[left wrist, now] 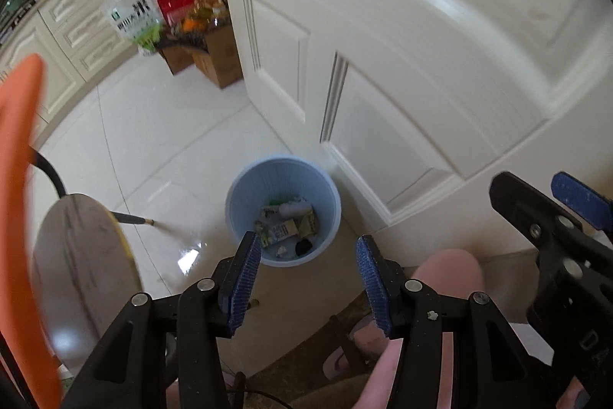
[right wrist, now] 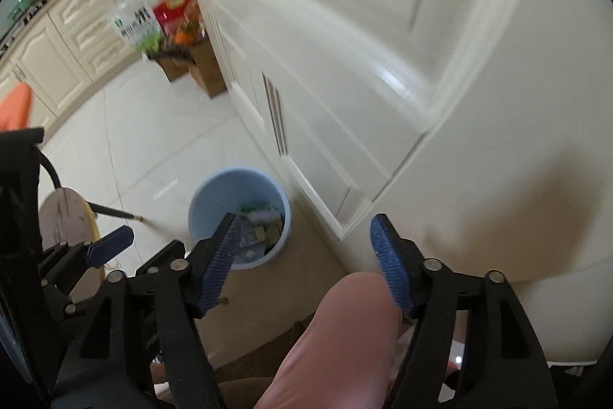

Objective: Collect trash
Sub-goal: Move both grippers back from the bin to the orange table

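A light blue bin (left wrist: 245,194) stands on the floor against the foot of a white door; several cartons and wrappers (left wrist: 287,225) lie inside it. My left gripper (left wrist: 308,244) hovers well above the bin, pointing down, open with nothing between its blue pads. In the right wrist view the same bin (right wrist: 214,194) sits below and left of my right gripper (right wrist: 306,223), which is also open and holds nothing. The trash (right wrist: 260,229) shows past its left finger. Each gripper appears at the edge of the other's view: the right gripper (left wrist: 574,194) and the left gripper (right wrist: 111,244).
A person's leg in pink (right wrist: 345,332) is under the grippers. A round marble-topped stool (left wrist: 84,255) and an orange chair back (left wrist: 19,179) stand at the left. The white door (left wrist: 383,64) fills the right. Cardboard boxes of groceries (left wrist: 214,56) and cream cabinets (left wrist: 69,22) line the far floor.
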### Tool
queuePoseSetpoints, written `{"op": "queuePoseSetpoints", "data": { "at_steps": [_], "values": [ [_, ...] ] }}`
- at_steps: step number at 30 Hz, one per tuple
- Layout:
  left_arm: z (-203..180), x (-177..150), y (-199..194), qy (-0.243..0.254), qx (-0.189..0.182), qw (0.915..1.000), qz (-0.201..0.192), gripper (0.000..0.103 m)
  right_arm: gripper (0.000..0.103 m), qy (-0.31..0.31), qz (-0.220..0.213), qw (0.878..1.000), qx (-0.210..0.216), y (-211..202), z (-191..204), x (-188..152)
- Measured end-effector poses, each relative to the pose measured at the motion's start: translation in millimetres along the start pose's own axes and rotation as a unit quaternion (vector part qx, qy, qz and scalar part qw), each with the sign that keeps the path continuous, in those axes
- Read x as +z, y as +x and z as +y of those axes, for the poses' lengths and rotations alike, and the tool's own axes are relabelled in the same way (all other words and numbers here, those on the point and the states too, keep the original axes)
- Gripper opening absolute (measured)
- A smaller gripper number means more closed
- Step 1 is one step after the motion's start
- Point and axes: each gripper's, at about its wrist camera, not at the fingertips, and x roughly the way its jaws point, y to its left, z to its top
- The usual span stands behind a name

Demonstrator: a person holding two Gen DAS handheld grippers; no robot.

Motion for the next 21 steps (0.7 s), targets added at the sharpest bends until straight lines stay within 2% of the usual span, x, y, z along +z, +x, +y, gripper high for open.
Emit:
{"op": "queuePoseSetpoints", "data": {
  "at_steps": [3, 6, 12, 16, 21],
  "values": [
    [7, -15, -40, -0.005, 0.0, 0.9997, -0.022, 0.051, 0.07, -0.009, -0.019, 1.0, 0.005, -28, 7, -1],
    [19, -33, -79, -0.014, 0.008, 0.9989, -0.045, 0.06, 0.082, -0.018, -0.044, 0.999, 0.003, -51, 18, -4],
    [56, -70, -141, -0.061, 0.033, 0.9944, -0.08, 0.06, 0.082, -0.053, -0.073, 0.995, 0.032, -87, 60, -8],
    [87, -95, -172, -0.1, 0.061, 0.9883, -0.098, 0.06, 0.082, -0.086, -0.092, 0.99, 0.06, -106, 98, -11],
    [132, -135, -205, -0.158, 0.11, 0.9745, -0.115, 0.06, 0.082, -0.133, -0.109, 0.98, 0.096, -121, 151, -19]
  ]
}}
